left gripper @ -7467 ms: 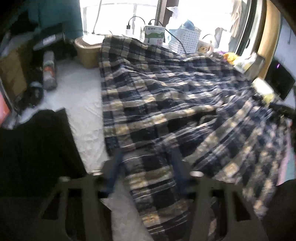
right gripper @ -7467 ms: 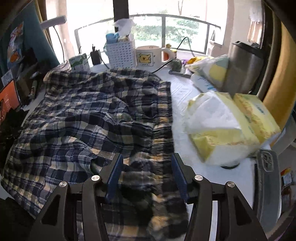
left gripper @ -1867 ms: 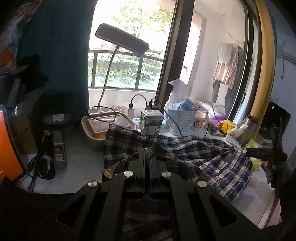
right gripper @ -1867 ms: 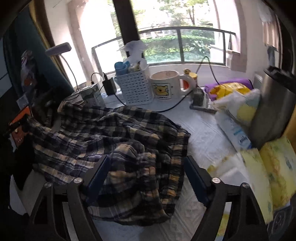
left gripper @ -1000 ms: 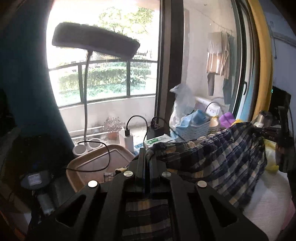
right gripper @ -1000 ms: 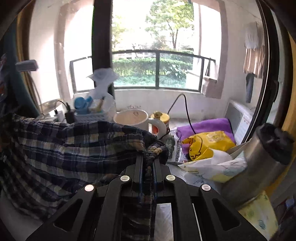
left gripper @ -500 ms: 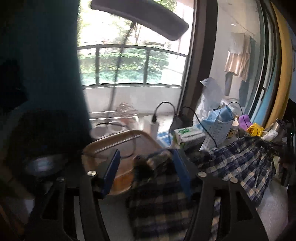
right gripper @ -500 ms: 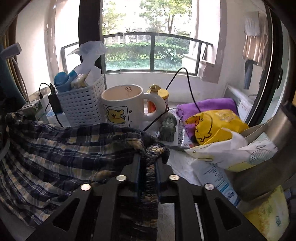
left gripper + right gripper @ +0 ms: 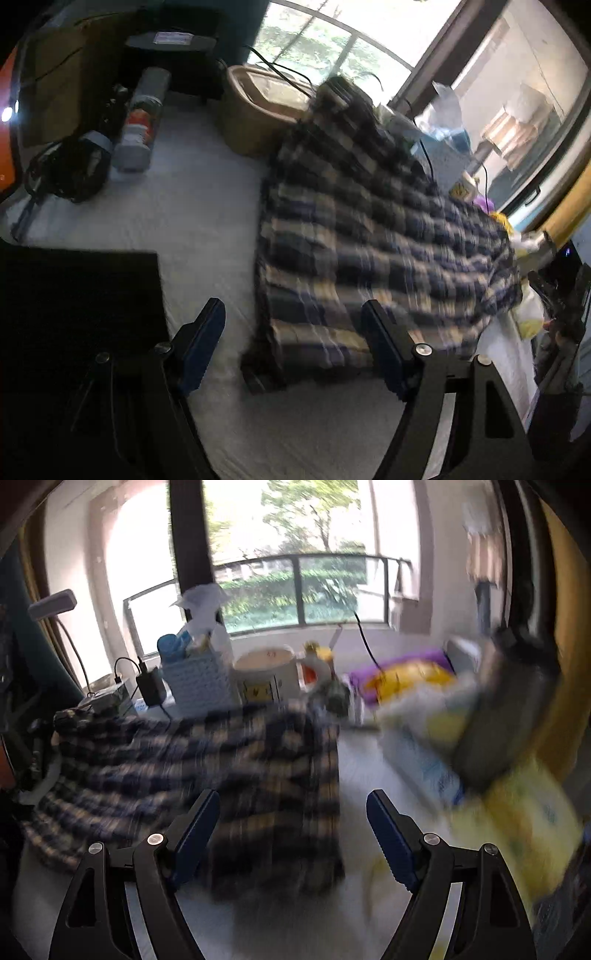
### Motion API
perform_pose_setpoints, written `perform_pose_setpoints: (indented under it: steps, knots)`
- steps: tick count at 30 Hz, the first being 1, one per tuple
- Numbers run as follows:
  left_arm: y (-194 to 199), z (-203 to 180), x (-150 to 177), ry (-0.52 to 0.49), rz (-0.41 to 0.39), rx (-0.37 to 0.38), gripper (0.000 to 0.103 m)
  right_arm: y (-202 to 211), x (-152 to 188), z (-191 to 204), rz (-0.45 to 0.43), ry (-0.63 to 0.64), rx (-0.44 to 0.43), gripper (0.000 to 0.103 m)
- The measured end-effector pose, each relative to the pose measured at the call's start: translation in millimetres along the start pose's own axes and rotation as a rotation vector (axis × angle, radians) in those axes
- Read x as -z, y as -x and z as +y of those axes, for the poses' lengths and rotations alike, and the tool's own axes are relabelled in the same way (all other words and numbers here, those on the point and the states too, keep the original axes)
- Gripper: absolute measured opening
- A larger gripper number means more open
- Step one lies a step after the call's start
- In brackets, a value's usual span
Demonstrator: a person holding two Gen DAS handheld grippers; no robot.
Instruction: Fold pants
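The right gripper [image 9: 291,812] is spreading its jaws, nothing pressed between the pads, above the near edge of the plaid pants [image 9: 221,768]. The pants are lying blurred just in front of the white basket [image 9: 199,681]; a mug [image 9: 267,675] is standing beside the basket.

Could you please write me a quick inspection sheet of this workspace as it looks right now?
Surface: white padded table top, partly bare.
Job's things: plaid pants lying in a heap, released.
Clutter: tan tub, white basket, bear mug, yellow packs.
Grippers: left gripper and right gripper both opening, pads clear of the cloth.
Cables: black charger lead beside the basket.
Surroundings: window with railing, greenery outside.
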State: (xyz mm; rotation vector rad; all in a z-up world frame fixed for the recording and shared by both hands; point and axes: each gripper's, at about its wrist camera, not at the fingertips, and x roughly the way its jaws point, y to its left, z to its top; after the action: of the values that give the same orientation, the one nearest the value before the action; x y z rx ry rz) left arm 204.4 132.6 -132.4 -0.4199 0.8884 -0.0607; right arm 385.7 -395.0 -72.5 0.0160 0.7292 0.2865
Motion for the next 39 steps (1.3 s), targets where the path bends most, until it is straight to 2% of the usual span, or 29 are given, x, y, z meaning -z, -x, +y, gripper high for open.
perform_pose_setpoints:
  steps: [3,6,9,12,13,14,15,16,17,18,19,20,21,26,33,36,39]
  knots:
    - [-3.0,-9.1,4.5,-0.012,0.018,-0.014,0.076,8.9,23.5,0.4,0.048,-0.062,-0.035,0.083]
    - [-6.4,-16.9,4.9,-0.047,0.004,-0.064,0.076,9.0,40.2,2.5,0.081,-0.105,-0.085,0.083]
    - [-10.3,-25.1,6.8,-0.104,-0.012,-0.131,0.076,-6.6,53.7,0.5,0.139,-0.189,-0.129,0.083]
    - [-15.0,-35.6,10.9,-0.150,-0.033,-0.195,0.072,-21.4,53.9,-1.9,0.143,-0.239,-0.159,0.083]
    - [-15.3,-37.0,11.0,-0.154,-0.037,-0.204,0.067,-27.0,53.0,-3.5,0.146,-0.254,-0.161,0.083]
    - [-14.6,-37.2,10.6,-0.151,-0.043,-0.210,0.053,-33.7,50.2,-5.6,0.147,-0.273,-0.166,0.083]
    - [-13.3,-36.5,10.1,-0.135,-0.053,-0.216,0.043,-40.9,47.8,-6.4,0.141,-0.286,-0.167,0.083]
    - [-12.8,-36.0,10.1,-0.124,-0.054,-0.217,0.023,-45.3,44.6,-5.8,0.125,-0.290,-0.161,0.083]
    - [-12.1,-36.3,10.6,-0.119,-0.057,-0.213,0.011,-50.2,41.8,-4.8,0.120,-0.293,-0.157,0.080]
    - [-11.1,-34.7,11.8,-0.100,-0.049,-0.189,0.009,-54.3,38.6,-4.0,0.113,-0.292,-0.157,0.046]
    - [-9.4,-34.4,13.8,-0.085,-0.042,-0.169,0.006,-58.9,36.6,-4.2,0.122,-0.294,-0.167,0.021]
    - [-8.6,-34.9,15.5,-0.081,-0.039,-0.163,0.005,-64.3,35.1,-2.4,0.141,-0.290,-0.183,0.011]
    - [-5.4,-35.6,18.9,-0.077,-0.039,-0.160,0.005,-66.6,34.2,3.6,0.149,-0.259,-0.174,0.008]
    - [12.8,-37.4,29.6,-0.033,-0.033,-0.124,0.005,-38.4,28.6,16.8,0.100,-0.134,-0.126,0.006]
    - [49.0,-53.9,57.8,-0.048,-0.011,-0.064,0.005,38.6,30.1,13.9,0.063,-0.055,-0.097,0.005]
    - [59.4,-57.3,79.6,-0.055,0.034,-0.059,0.005,63.5,42.5,13.6,0.064,-0.037,-0.083,0.005]
    - [56.6,-49.6,98.0,-0.036,0.098,-0.050,0.005,64.8,68.5,4.7,0.110,-0.055,-0.079,0.005]
